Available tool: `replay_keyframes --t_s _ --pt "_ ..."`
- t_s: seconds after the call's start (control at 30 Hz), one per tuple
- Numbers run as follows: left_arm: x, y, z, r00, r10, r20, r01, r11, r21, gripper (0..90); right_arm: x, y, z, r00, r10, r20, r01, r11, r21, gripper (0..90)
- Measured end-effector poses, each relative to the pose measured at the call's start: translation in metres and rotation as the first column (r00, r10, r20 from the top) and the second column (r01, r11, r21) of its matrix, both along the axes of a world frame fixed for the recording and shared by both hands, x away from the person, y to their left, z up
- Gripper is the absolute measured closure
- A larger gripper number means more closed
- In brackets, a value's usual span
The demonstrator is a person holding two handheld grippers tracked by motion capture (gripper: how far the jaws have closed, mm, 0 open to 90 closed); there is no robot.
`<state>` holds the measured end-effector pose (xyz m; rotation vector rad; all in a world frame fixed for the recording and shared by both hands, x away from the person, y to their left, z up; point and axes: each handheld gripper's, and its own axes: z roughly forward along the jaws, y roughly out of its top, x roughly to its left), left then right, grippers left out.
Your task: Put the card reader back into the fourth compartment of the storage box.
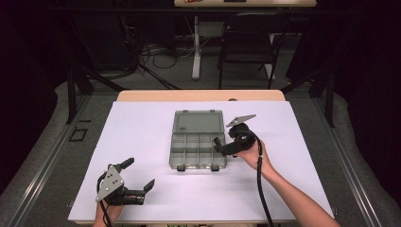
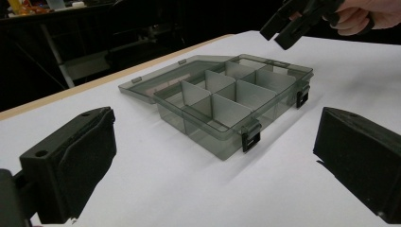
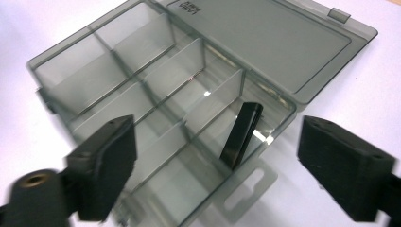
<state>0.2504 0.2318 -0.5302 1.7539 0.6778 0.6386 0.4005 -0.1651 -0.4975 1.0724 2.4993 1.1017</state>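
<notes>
Broadly, a white-covered worktop (image 1: pixel 142 142) carries a smoky grey translucent plastic compartment box (image 1: pixel 197 142) at its centre, lid laid open flat behind it. Right tongs (image 1: pixel 222 144) hover at the box's right edge, spread wide, empty. Left tongs (image 1: pixel 139 175) sit well apart near the front-left corner, likewise wide open, gripping nothing. A small black flat piece (image 3: pixel 241 135) leans inside one compartment.

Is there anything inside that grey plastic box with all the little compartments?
One small flat black piece leans in a compartment of the open box, at the right gripper's side. The other compartments look empty; the tinted walls hide little.
</notes>
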Motion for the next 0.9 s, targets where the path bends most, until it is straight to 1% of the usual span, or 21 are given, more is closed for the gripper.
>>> replay_keyframes --t_s 0.07,0.1,0.13,0.17,0.33,0.63,0.77,0.8,0.9 --pt "0.0 0.0 0.0 1.0 -0.002 0.003 0.002 1.0 0.005 0.2 -0.005 -0.003 0.002 0.9999 0.01 0.001 -0.01 1.0 0.011 6.0" --pt "-0.001 -0.001 0.001 1.0 -0.002 0.004 0.002 1.0 0.003 0.2 -0.007 -0.005 0.002 0.9998 0.018 0.011 -0.018 1.0 0.011 4.8" --pt "-0.001 -0.001 0.001 1.0 -0.002 0.003 0.002 1.0 0.001 0.2 -0.011 -0.007 0.004 0.9997 0.021 0.009 -0.021 1.0 0.009 3.6" --pt "-0.001 -0.001 0.001 1.0 -0.003 0.003 0.003 1.0 0.001 0.2 -0.013 -0.009 0.005 0.9995 0.026 0.015 -0.027 1.0 0.016 2.9" --pt "-0.001 -0.001 0.001 1.0 -0.007 0.004 0.007 1.0 0.001 0.3 -0.024 -0.019 0.007 0.9989 0.033 0.033 -0.034 0.999 0.022 0.3" --pt "0.0 -0.002 0.001 0.9999 -0.008 0.006 0.008 1.0 0.005 0.2 -0.043 -0.034 0.011 0.9969 0.043 0.067 -0.045 0.999 0.029 0.0" --pt "0.0 -0.002 0.001 1.0 -0.008 0.005 0.008 1.0 0.003 0.2 -0.052 -0.039 0.013 0.9947 0.056 0.086 -0.058 0.998 0.024 0.0" --pt "0.0 -0.002 0.001 1.0 -0.008 0.005 0.008 1.0 0.004 0.2 -0.054 -0.04 0.013 0.9938 0.057 0.096 -0.06 0.998 0.029 0.0" --pt "0.0 -0.003 0.001 0.9999 -0.007 0.007 0.007 1.0 0.006 0.2 -0.061 -0.044 0.014 0.9927 0.063 0.103 -0.067 0.997 0.033 0.0"
